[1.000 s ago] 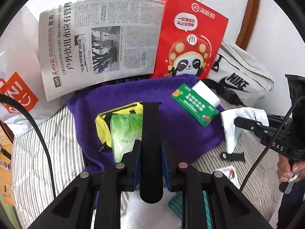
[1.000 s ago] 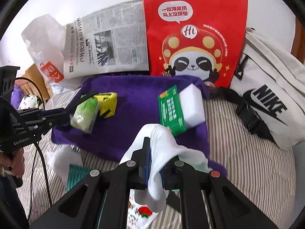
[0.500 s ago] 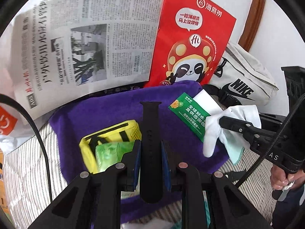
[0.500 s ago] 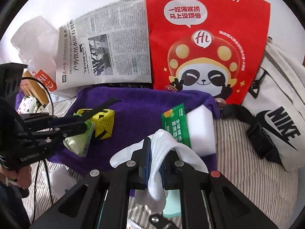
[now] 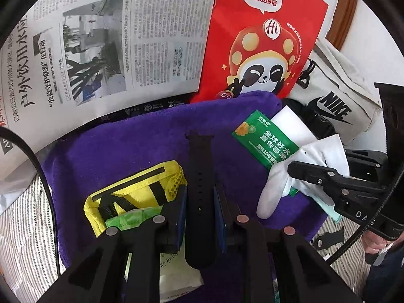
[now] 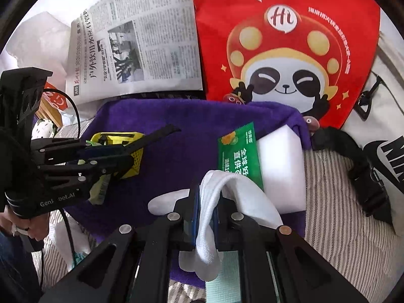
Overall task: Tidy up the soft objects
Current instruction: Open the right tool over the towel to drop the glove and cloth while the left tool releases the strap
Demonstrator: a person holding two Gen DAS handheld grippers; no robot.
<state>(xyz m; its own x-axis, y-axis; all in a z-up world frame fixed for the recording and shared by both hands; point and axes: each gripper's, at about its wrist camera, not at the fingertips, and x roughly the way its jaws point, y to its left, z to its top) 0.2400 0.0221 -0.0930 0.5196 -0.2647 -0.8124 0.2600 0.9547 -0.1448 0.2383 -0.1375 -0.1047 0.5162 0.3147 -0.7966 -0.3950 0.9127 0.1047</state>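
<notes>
Striped bedding carries the whole scene, with a purple towel [image 5: 131, 149] spread over it and, propped against the pale wall behind, one newspaper [image 5: 106, 48], one red panda bag [image 5: 267, 38] and one white Nike bag [image 5: 335, 101]. On the towel's left sits one yellow mesh pouch [image 5: 133, 189] with a green packet [image 5: 131, 216] just in front of it. Over it, the left hand-held gripper [image 5: 200, 202] is clamped on one black watch strap [image 5: 200, 166], which sticks out forward above the towel's middle. Further right lie one green sachet [image 6: 240, 156] and one white foam block [image 6: 280, 166], touching. The right hand-held gripper [image 6: 207, 212] is pinched tight on one white glove [image 6: 214, 197], hanging just above the towel's near edge beside the sachet. A second short strap piece [image 5: 328, 238] lies on the bedding off the towel.

Both soft things look to be in carriage toward the towel. Next, I judge, each wants lowering onto bare purple cloth, clear of pouch and sachet, before the jaws let go
</notes>
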